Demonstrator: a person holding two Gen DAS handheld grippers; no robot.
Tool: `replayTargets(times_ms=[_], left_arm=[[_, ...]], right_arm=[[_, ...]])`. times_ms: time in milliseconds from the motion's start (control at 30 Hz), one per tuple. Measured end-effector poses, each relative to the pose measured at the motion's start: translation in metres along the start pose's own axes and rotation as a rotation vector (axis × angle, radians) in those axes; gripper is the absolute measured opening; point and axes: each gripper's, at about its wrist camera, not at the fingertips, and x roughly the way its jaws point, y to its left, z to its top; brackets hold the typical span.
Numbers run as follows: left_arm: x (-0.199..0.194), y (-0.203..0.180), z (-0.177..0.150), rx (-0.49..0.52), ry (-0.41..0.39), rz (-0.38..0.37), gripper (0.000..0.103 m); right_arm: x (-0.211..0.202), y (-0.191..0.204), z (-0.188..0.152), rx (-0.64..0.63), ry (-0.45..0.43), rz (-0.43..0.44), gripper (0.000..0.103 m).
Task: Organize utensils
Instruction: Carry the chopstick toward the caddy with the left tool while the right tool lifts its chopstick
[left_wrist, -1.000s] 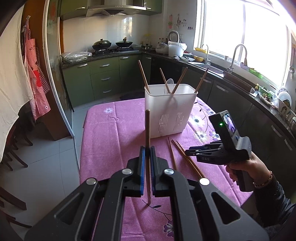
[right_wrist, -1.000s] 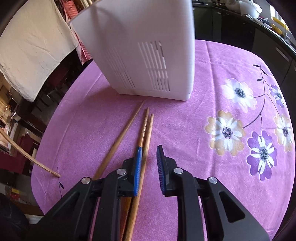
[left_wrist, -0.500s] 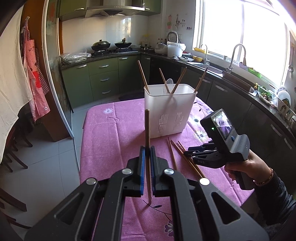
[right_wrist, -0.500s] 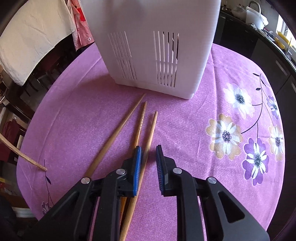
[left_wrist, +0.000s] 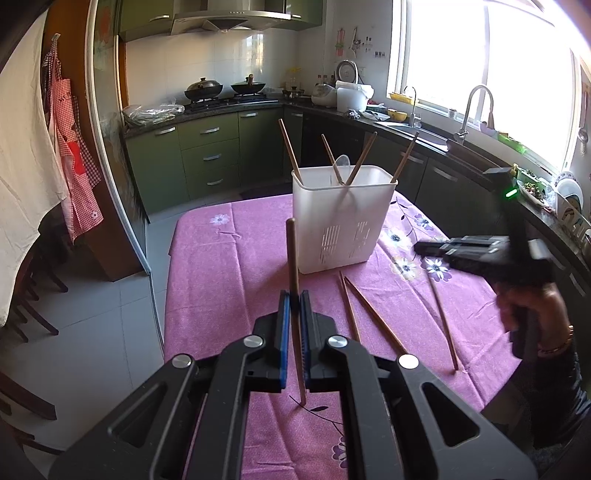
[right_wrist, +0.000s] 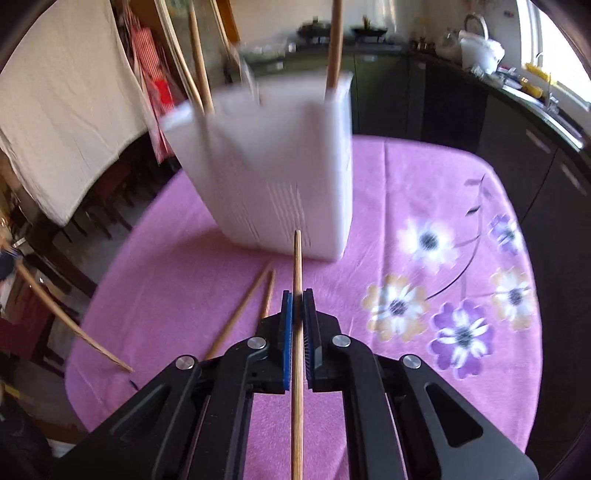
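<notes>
Left gripper (left_wrist: 294, 301): black, blue pads, jaws clamped on a dark brown wooden chopstick (left_wrist: 294, 266). The stick stands nearly upright between the pads, its thin tip pointing down toward the pink floral tablecloth (left_wrist: 229, 280) at the near edge of the table.

Right gripper (right_wrist: 297, 300): same build, its jaws have just been closing and now pinch a light tan wooden chopstick (right_wrist: 297, 258) between the blue pads. The stick runs straight along the fingers, far end pointing at the holder. In the left wrist view this gripper sits at the right of the scene, above the cloth, held by the person's hand (left_wrist: 532, 306) with a bracelet at the wrist; the held stick slopes down from it, and its near tip looks to meet the cloth.

Loose on the cloth, just left of the right gripper: two wooden chopsticks (right_wrist: 243, 306) lying side by side, near the holder's front wall.

Further on, mid-table: a white rectangular plastic utensil holder with slotted sides (left_wrist: 341, 218), upright. Four brown chopsticks lean inside it at different angles, plus a translucent spoon (left_wrist: 340, 162).

Far: green kitchen cabinets (left_wrist: 207, 155), two black woks (left_wrist: 225, 88) on the stove, sink with a curved tap at far right under the window.
</notes>
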Motion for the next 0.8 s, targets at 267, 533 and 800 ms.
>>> replayTargets(times_ms=[267,533,800], left_arm=[[0.0,0.0,0.0,-0.001,-0.001,-0.001,0.006],[-0.002,0.0,-0.001,0.0,0.004,-0.005,0.005],[-0.004,-0.001,0.009,0.002,0.005,-0.029,0.005]], right_arm=[[-0.088,0.01,-0.006,-0.049,-0.193,-0.013,0.006],[-0.128,0.018,-0.04,-0.074,-0.272,-0.049,0.006],[-0.147,0.012,-0.056,-0.046,-0.288,-0.04,0.006]])
